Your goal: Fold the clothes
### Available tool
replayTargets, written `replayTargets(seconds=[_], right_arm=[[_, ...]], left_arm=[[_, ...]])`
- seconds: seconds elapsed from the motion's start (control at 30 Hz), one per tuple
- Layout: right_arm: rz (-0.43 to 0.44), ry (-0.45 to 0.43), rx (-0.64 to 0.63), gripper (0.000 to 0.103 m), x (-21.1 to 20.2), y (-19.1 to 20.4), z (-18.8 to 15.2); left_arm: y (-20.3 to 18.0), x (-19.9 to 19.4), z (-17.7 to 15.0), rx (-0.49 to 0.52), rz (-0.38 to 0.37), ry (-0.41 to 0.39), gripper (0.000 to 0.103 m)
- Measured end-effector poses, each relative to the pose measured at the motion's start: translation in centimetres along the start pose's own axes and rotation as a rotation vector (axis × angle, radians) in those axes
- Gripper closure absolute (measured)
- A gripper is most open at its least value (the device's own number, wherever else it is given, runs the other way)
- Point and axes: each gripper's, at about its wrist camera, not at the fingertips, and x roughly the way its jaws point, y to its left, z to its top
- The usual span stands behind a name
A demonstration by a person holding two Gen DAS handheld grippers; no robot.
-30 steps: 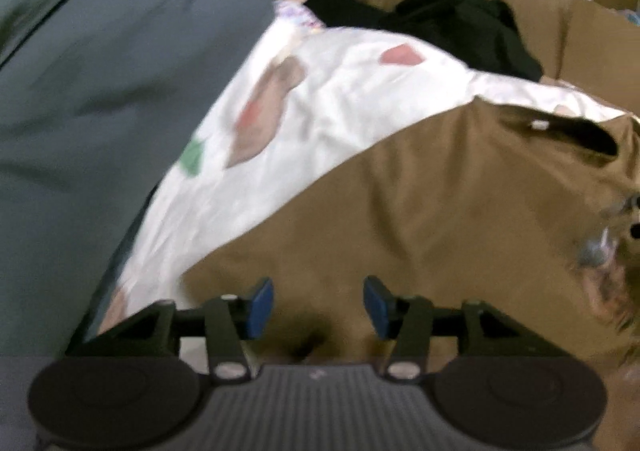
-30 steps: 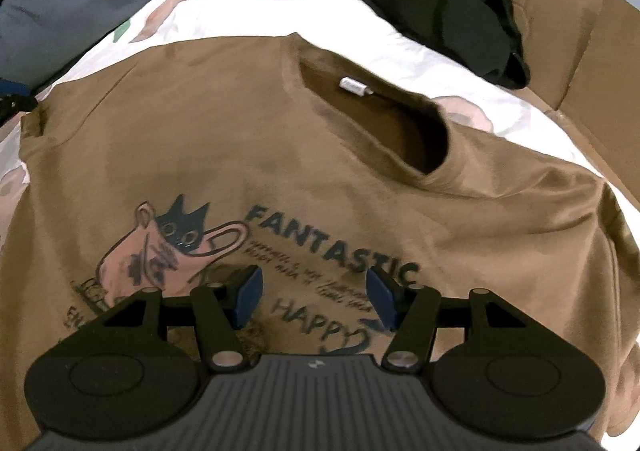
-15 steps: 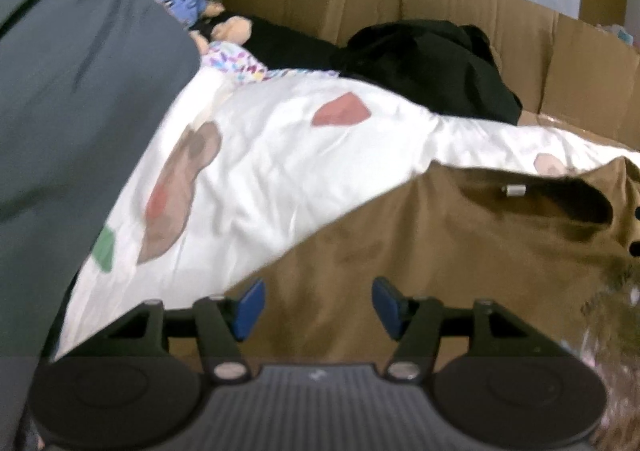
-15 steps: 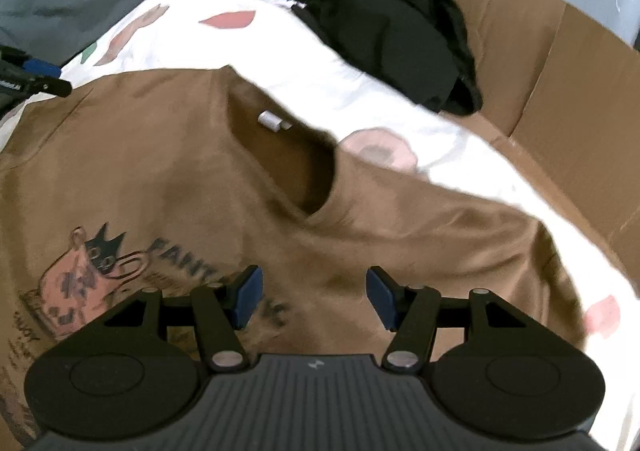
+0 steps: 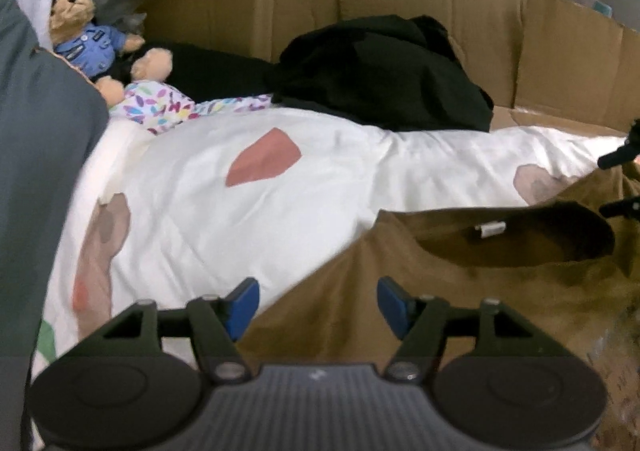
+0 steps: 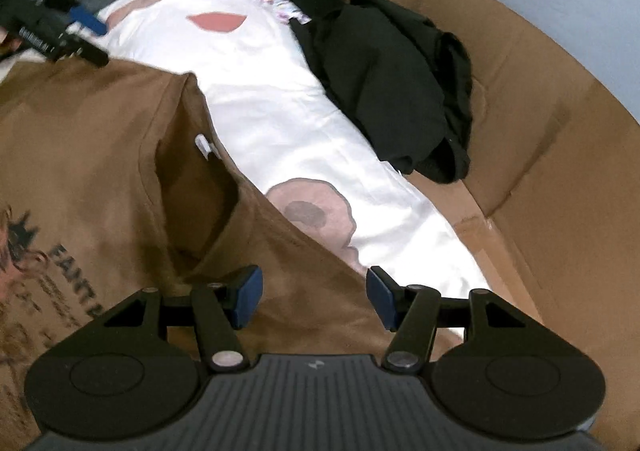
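Observation:
A brown T-shirt [image 5: 460, 291] with a printed front lies spread flat on a white patterned sheet [image 5: 260, 211]. Its neck opening [image 5: 520, 247] shows a small white label. My left gripper [image 5: 318, 305] is open and hangs over the shirt's shoulder edge, where brown cloth meets the sheet. In the right wrist view the same T-shirt [image 6: 100, 171] fills the left half, with dark lettering at the lower left. My right gripper [image 6: 314, 299] is open above the other shoulder, near the shirt's edge. The left gripper [image 6: 72, 31] shows at the far upper left there.
A black garment [image 5: 384, 79] is heaped at the back against cardboard walls [image 5: 560, 51]. A teddy bear in blue [image 5: 88, 39] and a colourful patterned cloth [image 5: 168, 107] sit at the back left. A grey fabric mass [image 5: 36, 171] borders the left side.
Both grippers have swung outward from the shirt's middle toward its shoulders. The left view moved off the brown cloth onto more sheet; the right view moved past the print to the far shoulder.

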Motion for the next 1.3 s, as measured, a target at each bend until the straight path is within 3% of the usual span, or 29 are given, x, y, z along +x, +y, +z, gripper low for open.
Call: replayTargets(seconds=[0.23, 0.3, 0.33, 0.43, 0.77, 0.9, 1.0, 1.1, 1.17, 1.3], right_arm=[[0.101, 0.006, -0.106, 0.043, 2.6, 0.3, 0.2], [0.132, 0.001, -0.106, 0.069, 2.9, 0.2, 0.3], [0.150, -0.001, -0.100, 0.089, 3.0, 0.1, 0.3], [0.165, -0.041, -0.098, 0.098, 2.9, -0.7, 0.6], [0.095, -0.061, -0.007, 0.100, 4.0, -4.3, 2.6], [0.078, -0.041, 0.024, 0.100, 5.0, -4.2, 2.8], [0.083, -0.002, 0.114, 0.098, 6.2, -4.6, 3.0], [0.094, -0.029, 0.207, 0.088, 5.4, -5.5, 2.9], [0.102, -0.072, 0.246, 0.068, 3.9, -6.4, 2.8], [0.083, -0.114, 0.258, 0.064, 0.6, -8.3, 2.1]], left_arm=[[-0.3, 1.8, -0.4, -0.061, -0.059, -0.009, 0.052], [-0.8, 2.0, -0.5, -0.046, -0.065, -0.013, 0.053], [-0.9, 2.1, -0.6, -0.045, -0.068, -0.017, 0.053], [-1.3, 2.3, -0.7, -0.042, -0.083, -0.026, 0.053], [-2.1, 2.6, -0.8, -0.074, -0.100, -0.073, 0.055], [-2.8, 2.3, -0.7, -0.067, -0.111, -0.079, 0.055], [-3.4, 1.8, -0.1, -0.053, -0.118, -0.070, 0.055], [-4.3, 1.0, 0.9, -0.010, -0.136, -0.061, 0.054], [-4.9, 0.6, 2.0, 0.023, -0.147, -0.052, 0.053], [-6.9, -0.5, 5.6, 0.038, -0.171, -0.040, 0.050]])
